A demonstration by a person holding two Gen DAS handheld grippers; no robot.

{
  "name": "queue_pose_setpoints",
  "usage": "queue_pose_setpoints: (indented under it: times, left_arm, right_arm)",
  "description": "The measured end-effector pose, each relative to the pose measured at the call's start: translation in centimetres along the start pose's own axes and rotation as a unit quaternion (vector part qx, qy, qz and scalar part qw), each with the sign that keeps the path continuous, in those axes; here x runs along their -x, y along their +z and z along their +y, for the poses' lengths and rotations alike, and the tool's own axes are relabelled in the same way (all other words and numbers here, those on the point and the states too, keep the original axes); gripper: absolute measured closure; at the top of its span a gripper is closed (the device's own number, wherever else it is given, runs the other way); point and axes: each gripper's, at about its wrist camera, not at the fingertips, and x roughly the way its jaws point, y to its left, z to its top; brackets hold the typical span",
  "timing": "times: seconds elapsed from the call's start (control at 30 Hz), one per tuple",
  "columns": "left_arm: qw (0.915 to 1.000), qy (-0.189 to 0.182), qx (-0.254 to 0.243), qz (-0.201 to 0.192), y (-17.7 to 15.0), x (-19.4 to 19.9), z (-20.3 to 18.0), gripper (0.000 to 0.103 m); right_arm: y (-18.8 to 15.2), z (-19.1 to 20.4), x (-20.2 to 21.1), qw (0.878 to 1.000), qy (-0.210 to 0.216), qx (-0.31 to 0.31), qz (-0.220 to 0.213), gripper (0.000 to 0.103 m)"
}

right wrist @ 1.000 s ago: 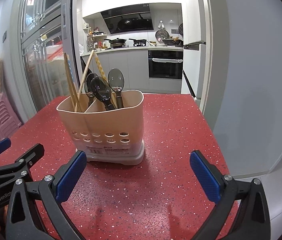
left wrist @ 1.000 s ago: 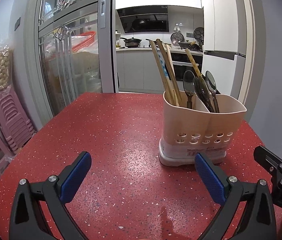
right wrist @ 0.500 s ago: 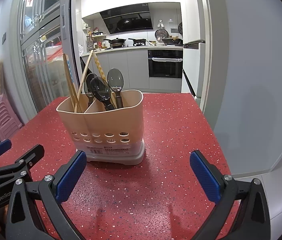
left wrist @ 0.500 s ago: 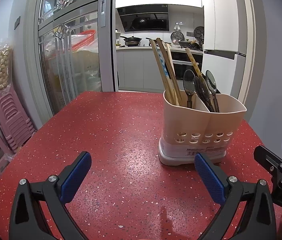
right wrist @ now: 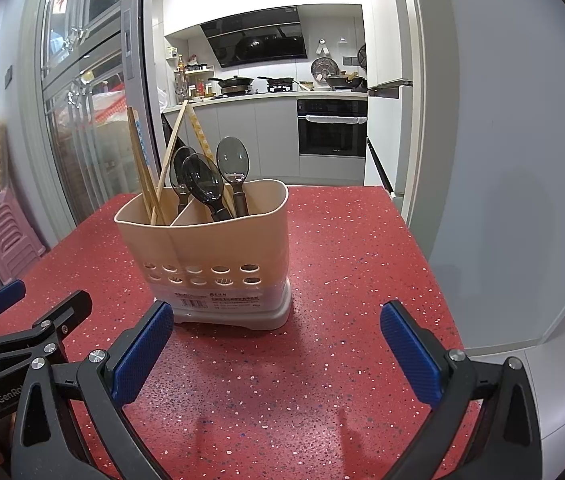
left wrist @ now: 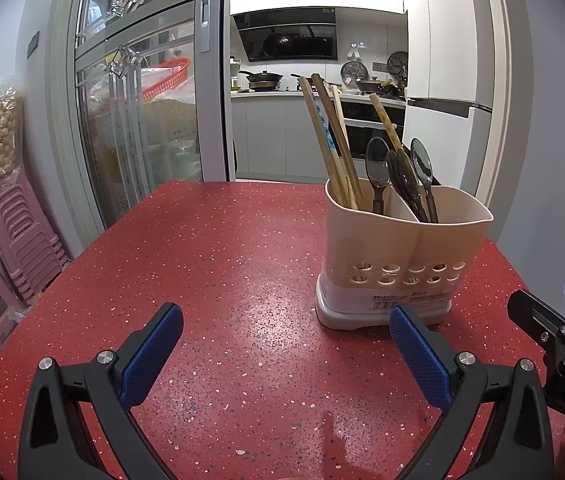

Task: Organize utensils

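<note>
A beige two-compartment utensil holder (left wrist: 398, 256) (right wrist: 210, 252) stands upright on the red speckled table (left wrist: 222, 280) (right wrist: 342, 260). Its left compartment holds several wooden chopsticks (left wrist: 332, 140) (right wrist: 150, 168); one more chopstick leans in the right compartment among the three dark spoons (left wrist: 402, 172) (right wrist: 210, 172). My left gripper (left wrist: 286, 354) is open and empty, near the table's front, left of the holder. My right gripper (right wrist: 276, 346) is open and empty, just in front of the holder. Each gripper shows at the other view's edge.
The table's right edge (right wrist: 426, 252) drops beside a grey wall. Pink stacked stools (left wrist: 14, 240) stand left of the table. A glass sliding door (left wrist: 138, 120) and a kitchen (right wrist: 282, 120) lie beyond the far edge.
Both grippers have drifted very slightly; the holder and the utensils stay put. Both jaws stay open.
</note>
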Motion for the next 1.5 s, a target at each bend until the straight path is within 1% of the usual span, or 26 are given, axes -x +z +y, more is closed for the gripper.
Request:
queue_pose_setpoints:
  times: [1.0, 1.27, 1.5]
  left_arm:
    - [1.0000, -0.003, 0.000, 0.004, 0.08, -0.05, 0.07, 0.000]
    - [0.9999, -0.005, 0.003, 0.014, -0.05, -0.30, 0.08, 0.000]
    - [0.9999, -0.005, 0.004, 0.013, -0.07, -0.23, 0.21, 0.000]
  right_arm:
    - [-0.08, 0.27, 0.15, 1.000, 0.002, 0.000, 0.001, 0.000]
    - [-0.16, 0.28, 0.16, 1.000, 0.002, 0.000, 0.002, 0.000]
    - [-0.17, 0.33, 0.17, 1.000, 0.002, -0.001, 0.003, 0.000]
